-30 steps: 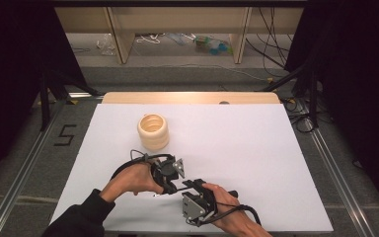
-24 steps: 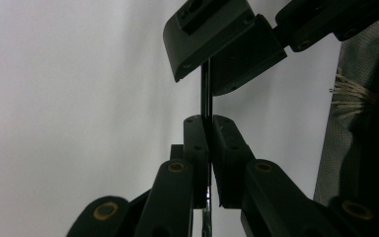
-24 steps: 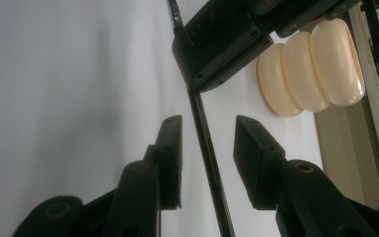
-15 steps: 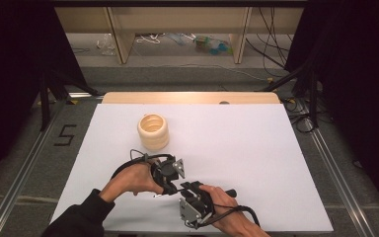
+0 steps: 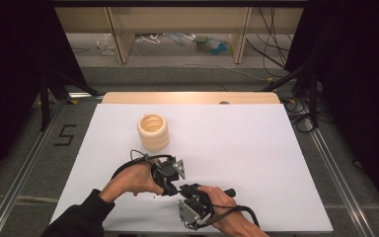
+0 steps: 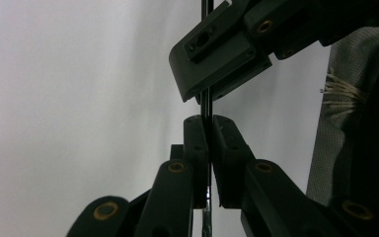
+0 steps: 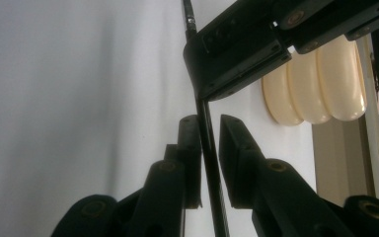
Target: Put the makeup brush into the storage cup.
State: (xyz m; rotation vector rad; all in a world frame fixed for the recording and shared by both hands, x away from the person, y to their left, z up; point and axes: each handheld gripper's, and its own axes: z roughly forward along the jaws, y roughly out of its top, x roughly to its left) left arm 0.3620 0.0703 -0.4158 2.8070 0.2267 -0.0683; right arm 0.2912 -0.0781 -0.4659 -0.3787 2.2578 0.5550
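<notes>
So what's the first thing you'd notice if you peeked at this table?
Probably the two black grippers meeting at the near edge of the white table: the left gripper and the right gripper both have a thin dark rod between their jaws. The left one's jaws are pressed shut on it, while the right one's stand a little apart around it. Next you'd spot the cream ribbed ring stack, alone farther back on the left.

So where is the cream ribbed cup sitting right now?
High view: the cream ribbed cup stands upright left of centre on the white table, beyond the left gripper.
</notes>
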